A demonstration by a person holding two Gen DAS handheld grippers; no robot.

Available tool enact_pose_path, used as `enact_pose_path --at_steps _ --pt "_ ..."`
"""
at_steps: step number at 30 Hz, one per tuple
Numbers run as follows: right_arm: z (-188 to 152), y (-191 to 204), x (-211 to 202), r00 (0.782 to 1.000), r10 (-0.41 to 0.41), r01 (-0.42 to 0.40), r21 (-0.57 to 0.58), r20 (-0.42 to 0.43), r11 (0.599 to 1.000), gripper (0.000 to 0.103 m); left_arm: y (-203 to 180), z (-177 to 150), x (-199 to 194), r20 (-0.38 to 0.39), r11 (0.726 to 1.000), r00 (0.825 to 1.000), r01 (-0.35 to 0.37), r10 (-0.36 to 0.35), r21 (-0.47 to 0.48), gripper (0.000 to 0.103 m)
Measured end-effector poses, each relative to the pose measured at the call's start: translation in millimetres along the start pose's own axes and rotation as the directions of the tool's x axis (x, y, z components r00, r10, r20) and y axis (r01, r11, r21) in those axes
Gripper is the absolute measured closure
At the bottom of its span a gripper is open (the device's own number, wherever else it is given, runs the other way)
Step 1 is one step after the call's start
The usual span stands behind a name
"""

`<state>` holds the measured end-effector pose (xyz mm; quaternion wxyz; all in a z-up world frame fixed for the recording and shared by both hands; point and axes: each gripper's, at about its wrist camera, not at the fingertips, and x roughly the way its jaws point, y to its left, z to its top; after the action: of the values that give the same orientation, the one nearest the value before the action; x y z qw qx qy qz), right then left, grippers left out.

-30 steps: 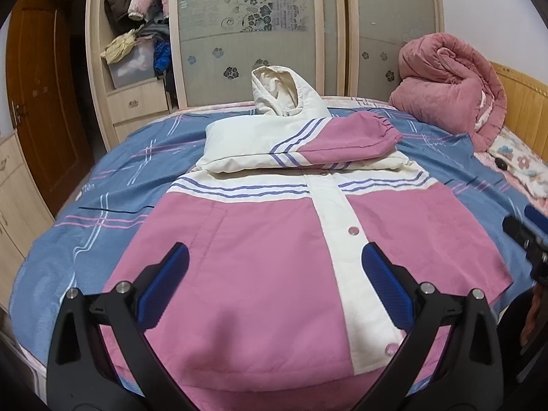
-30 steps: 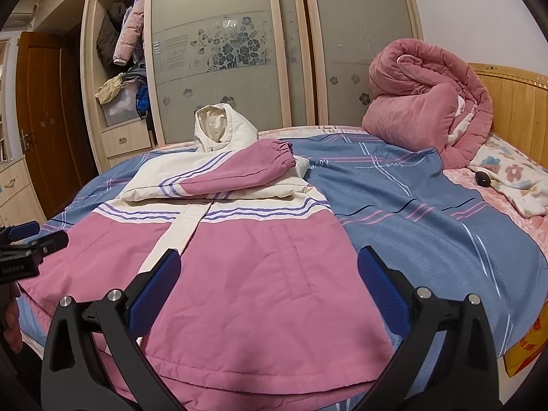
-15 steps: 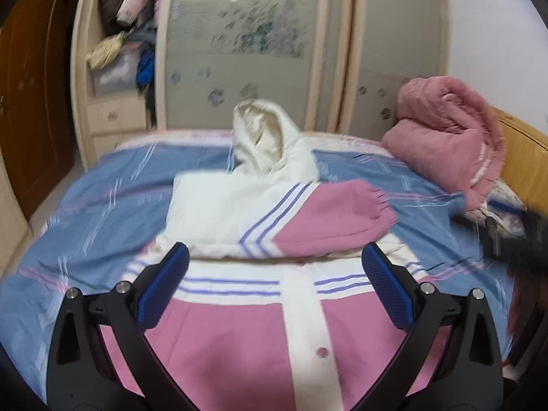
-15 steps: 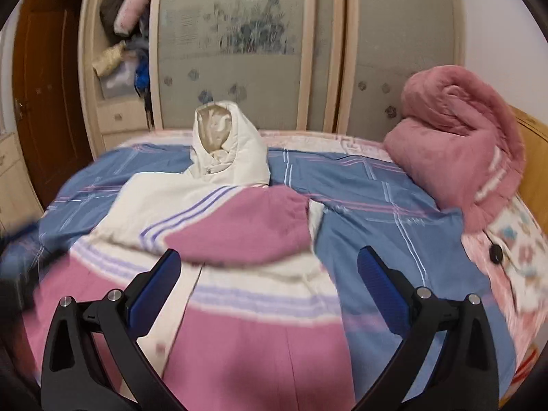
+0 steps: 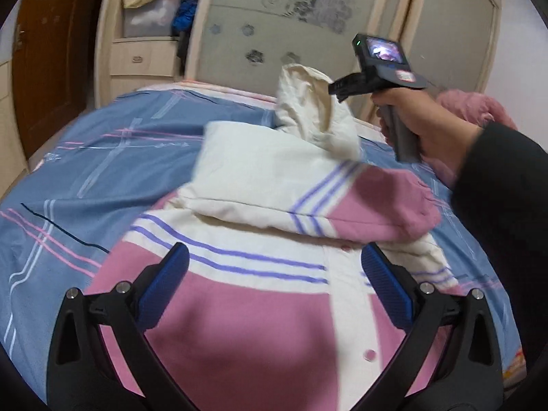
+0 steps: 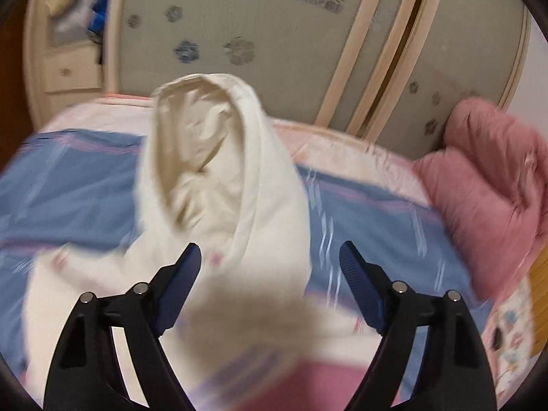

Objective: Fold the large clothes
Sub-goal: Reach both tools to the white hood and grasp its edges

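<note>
A pink and cream hooded jacket [image 5: 260, 308] lies face up on the bed, sleeves folded across its chest. Its cream hood [image 5: 308, 109] stands up at the far end. My left gripper [image 5: 274, 270] is open and empty, just above the jacket's striped chest. My right gripper [image 6: 270, 267] is open and empty, close above the base of the hood [image 6: 219, 157]. In the left wrist view the right gripper's body [image 5: 380, 65] shows beside the hood, held in a hand; its fingers are hidden there.
The blue patterned bedsheet [image 5: 102, 157] surrounds the jacket. A rolled pink quilt [image 6: 493, 171] lies at the right by the wooden headboard. Sliding wardrobe doors [image 6: 291, 34] stand behind the bed, with an open shelf of clothes [image 5: 161, 10] on the left.
Both grippers have moved forward over the jacket from its hem. The right one has gone furthest and now reaches the hood. Both stayed open.
</note>
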<state>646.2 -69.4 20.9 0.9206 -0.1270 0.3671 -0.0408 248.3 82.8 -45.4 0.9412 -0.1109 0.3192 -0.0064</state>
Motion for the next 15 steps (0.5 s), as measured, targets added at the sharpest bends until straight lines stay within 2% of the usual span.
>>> enact_pose_path --at_steps 2,4,6,7,8,10,12,15 --pt "22.5 10.9 33.6 0.999 -0.041 0.042 0.002 -0.026 0.999 0.026 5.2 0.3 8.3 -0.028 1.0 0.999 -0.016 0.016 -0.009 0.002" --pt "35.7 16.1 58.7 0.995 -0.089 0.089 -0.002 -0.045 0.996 0.028 9.7 -2.0 10.1 -0.046 0.999 0.999 0.011 -0.012 -0.032 0.002" --pt "43.1 17.2 82.5 0.992 -0.094 0.094 0.0 -0.079 0.996 0.046 8.7 -4.1 10.3 -0.038 0.999 0.999 0.035 -0.036 -0.028 0.002" --pt "42.9 14.0 89.0 0.993 -0.07 0.072 0.019 -0.094 0.997 0.071 6.4 -5.0 11.9 -0.041 1.0 0.999 0.022 -0.023 -0.009 0.002" --pt "42.2 7.2 92.8 0.994 -0.035 0.041 0.058 -0.1 0.997 0.083 3.6 -6.4 15.4 -0.048 1.0 0.999 0.007 -0.006 0.016 0.002" --pt "37.5 -8.7 90.3 0.997 0.006 0.004 0.129 -0.079 0.992 0.095 3.3 -8.2 19.8 -0.064 1.0 0.998 0.005 -0.003 0.022 0.002" --pt "30.4 -21.9 75.1 1.0 0.004 0.0 0.119 -0.031 0.993 0.096 4.1 -9.3 22.3 -0.078 1.0 0.997 0.016 -0.015 0.008 0.002" --pt "7.8 -61.2 30.4 0.995 0.065 -0.076 0.167 0.07 0.983 0.097 1.7 -8.5 16.4 -0.065 1.0 0.997 0.027 -0.027 0.01 0.002"
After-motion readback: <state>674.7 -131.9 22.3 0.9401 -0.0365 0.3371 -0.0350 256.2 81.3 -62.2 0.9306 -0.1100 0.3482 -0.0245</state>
